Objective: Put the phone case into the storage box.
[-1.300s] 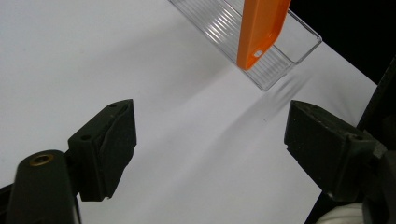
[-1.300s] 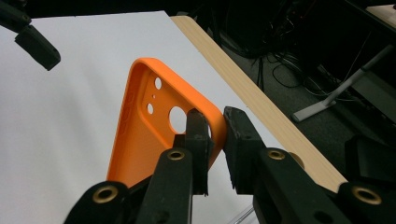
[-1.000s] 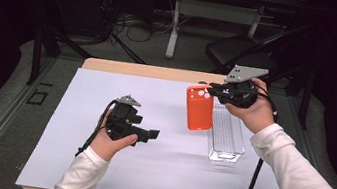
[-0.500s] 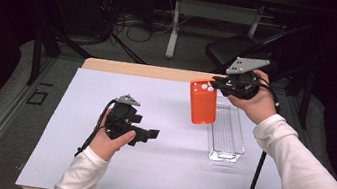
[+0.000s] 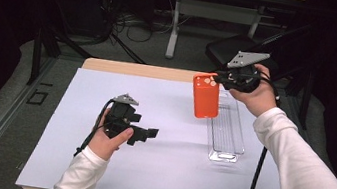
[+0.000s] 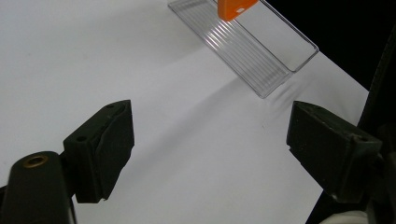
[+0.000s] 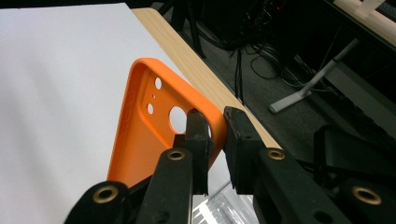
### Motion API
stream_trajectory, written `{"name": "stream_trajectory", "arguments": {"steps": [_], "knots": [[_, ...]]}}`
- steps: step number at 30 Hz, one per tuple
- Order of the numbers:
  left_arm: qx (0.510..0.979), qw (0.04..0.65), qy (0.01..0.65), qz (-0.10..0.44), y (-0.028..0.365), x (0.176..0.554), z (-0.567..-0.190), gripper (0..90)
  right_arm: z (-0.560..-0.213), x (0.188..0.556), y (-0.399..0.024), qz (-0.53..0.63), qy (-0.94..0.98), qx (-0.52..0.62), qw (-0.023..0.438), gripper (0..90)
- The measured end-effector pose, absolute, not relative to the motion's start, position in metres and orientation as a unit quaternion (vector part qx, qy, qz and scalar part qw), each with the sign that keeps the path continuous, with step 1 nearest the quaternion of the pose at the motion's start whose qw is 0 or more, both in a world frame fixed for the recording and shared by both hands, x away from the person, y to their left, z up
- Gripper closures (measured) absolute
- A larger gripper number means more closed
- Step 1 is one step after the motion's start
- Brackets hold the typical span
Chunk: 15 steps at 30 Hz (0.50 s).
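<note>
Clamped on one top corner of an orange case point(image 5: 205, 96), the right gripper point(image 5: 220, 78) holds it upright in the air above the far end of a clear tray point(image 5: 226, 133), which lies on the white sheet point(image 5: 154, 173). In the right gripper view the pads point(image 7: 200, 135) are seen to pinch only the thin wall of the case point(image 7: 149, 135) beside its large camera hole, so the hold is judged narrow: the case could swing or slip out if it is moved sharply, and soft plastic may bend under the pinch. If it is lowered askew, its bottom edge could catch the tray rim and push the light tray across the sheet. The left gripper point(image 5: 143, 132) is held low over the sheet, well apart from the tray, its jaws wide apart and empty, so the tray is not steadied. In the left gripper view the case point(image 6: 233, 8) is cut off except for its lower end, and the tray point(image 6: 247, 46) is partly cropped. Whether the case bottom touches the tray cannot be told.
</note>
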<state>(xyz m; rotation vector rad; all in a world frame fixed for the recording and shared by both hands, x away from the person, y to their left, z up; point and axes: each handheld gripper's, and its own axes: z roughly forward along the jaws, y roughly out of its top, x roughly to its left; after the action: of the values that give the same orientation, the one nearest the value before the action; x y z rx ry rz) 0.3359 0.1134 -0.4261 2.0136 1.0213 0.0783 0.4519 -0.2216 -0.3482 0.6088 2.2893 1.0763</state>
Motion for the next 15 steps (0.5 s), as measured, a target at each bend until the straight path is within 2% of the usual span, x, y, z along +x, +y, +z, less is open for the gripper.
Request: {"name": "stream_trajectory", "arguments": {"steps": [15], "knots": [[0.809,0.42,0.409,0.034,0.114,0.337,-0.428,15.5,-0.347,0.471,-0.237,0.389,0.834,0.255,0.296,80.6]]}}
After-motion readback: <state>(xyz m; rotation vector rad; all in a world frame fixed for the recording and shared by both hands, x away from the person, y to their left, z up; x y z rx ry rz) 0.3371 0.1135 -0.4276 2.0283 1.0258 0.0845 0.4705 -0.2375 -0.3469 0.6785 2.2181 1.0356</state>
